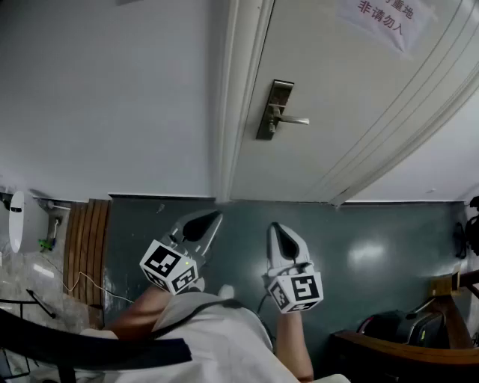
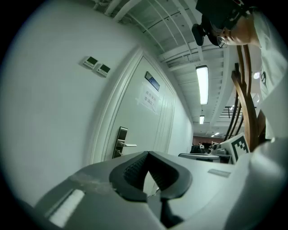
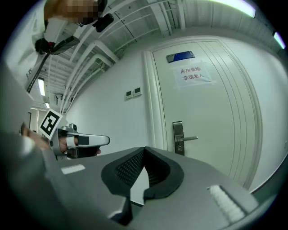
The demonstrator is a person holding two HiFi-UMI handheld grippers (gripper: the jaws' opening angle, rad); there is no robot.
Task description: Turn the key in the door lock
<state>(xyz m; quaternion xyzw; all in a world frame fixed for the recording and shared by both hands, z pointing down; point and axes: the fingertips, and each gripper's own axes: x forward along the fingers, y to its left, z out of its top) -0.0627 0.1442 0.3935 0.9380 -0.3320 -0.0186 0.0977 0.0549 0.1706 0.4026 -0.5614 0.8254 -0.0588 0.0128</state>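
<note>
The white door [image 1: 352, 112] stands shut, with a metal lock plate [image 1: 272, 109] and a lever handle [image 1: 294, 120] near its left edge. I cannot make out a key in the lock from here. My left gripper [image 1: 216, 216] and right gripper [image 1: 275, 227] hover side by side over the floor, well short of the door. Both are shut with nothing between their jaws. The left gripper view shows the shut left gripper [image 2: 147, 153] with the lock plate [image 2: 121, 143] far off beyond it. From the right gripper [image 3: 144, 149] the lock plate [image 3: 178, 137] is likewise distant.
A paper notice [image 1: 383, 18] is taped to the door. The door frame [image 1: 236, 97] meets a plain wall [image 1: 112, 90] on the left. A slatted wooden panel [image 1: 86, 250] stands at the lower left, and wooden furniture [image 1: 408, 351] at the lower right. Two wall switches [image 2: 97, 66] sit left of the door.
</note>
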